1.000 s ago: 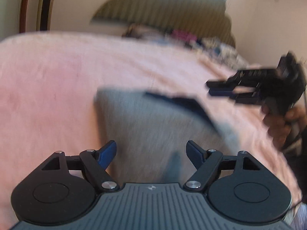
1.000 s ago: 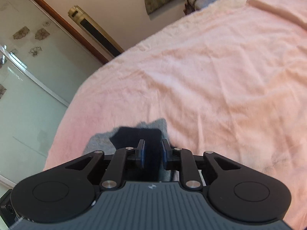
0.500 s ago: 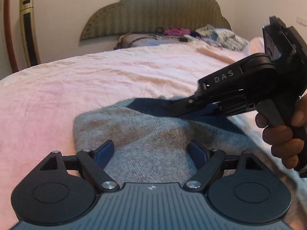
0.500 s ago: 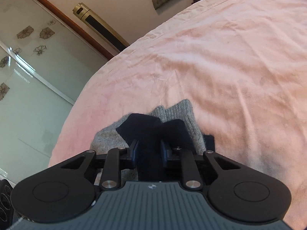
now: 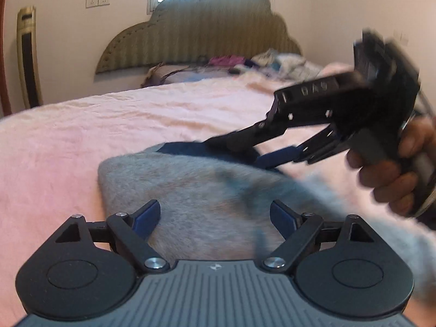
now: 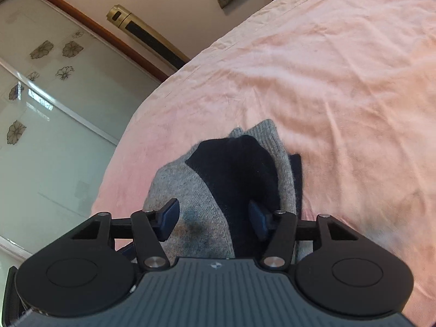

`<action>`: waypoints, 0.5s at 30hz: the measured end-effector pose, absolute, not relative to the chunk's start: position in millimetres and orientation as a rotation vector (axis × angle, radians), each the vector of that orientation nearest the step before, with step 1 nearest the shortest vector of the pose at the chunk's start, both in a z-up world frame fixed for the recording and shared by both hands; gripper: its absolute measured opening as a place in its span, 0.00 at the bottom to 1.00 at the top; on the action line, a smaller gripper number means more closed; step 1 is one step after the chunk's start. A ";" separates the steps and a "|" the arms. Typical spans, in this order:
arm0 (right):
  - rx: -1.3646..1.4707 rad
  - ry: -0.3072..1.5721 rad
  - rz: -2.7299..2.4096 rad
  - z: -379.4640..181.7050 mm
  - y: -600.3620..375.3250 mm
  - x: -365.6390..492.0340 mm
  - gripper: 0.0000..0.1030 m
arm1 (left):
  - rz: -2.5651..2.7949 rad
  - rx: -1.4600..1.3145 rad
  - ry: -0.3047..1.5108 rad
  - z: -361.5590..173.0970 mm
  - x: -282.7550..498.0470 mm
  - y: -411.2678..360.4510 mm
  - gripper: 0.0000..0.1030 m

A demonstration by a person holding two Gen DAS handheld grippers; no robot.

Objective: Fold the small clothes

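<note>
A small grey knitted garment (image 5: 196, 188) with a dark navy part (image 6: 239, 169) lies folded on the pink bed cover (image 5: 81, 141). My left gripper (image 5: 215, 218) is open and empty, low over the garment's near edge. My right gripper (image 6: 214, 216) is open, its fingers spread on either side of the navy part, just above the cloth. In the left wrist view the right gripper (image 5: 239, 154) reaches in from the right, blurred, with its fingers apart at the navy edge.
The pink bed cover (image 6: 327, 81) stretches far and right. A padded headboard (image 5: 201, 30) and a heap of clothes (image 5: 245, 62) lie at the far end. A glass wardrobe door (image 6: 41, 109) and a gold-and-black column unit (image 6: 152, 41) stand left of the bed.
My right gripper, shut on the navy part before, has opened and let it go on the grey garment. My left gripper stays open and has tilted lower toward the garment.
</note>
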State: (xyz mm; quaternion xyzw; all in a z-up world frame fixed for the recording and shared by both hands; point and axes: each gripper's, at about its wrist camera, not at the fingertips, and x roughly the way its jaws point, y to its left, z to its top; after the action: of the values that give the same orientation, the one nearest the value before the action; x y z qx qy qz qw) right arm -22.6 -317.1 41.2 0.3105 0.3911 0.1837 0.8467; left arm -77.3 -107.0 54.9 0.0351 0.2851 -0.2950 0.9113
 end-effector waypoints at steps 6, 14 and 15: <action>0.588 0.806 0.458 22.3 -307.0 -45.3 0.70 | -0.591 0.228 0.621 31.3 -85.6 -122.4 0.92; 0.681 0.723 0.383 62.4 -350.2 -41.2 0.92 | -0.544 -0.347 0.681 74.0 -22.3 -35.1 0.95; 0.675 0.748 0.351 58.9 -354.7 -34.2 0.91 | -0.506 -0.420 0.740 64.2 -4.6 -25.6 0.95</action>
State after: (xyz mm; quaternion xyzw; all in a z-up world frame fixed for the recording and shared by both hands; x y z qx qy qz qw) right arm -34.2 -354.7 58.9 0.3219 0.3565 0.1674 0.8610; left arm -4.6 -25.6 64.2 -0.2017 0.3552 -0.2429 0.8799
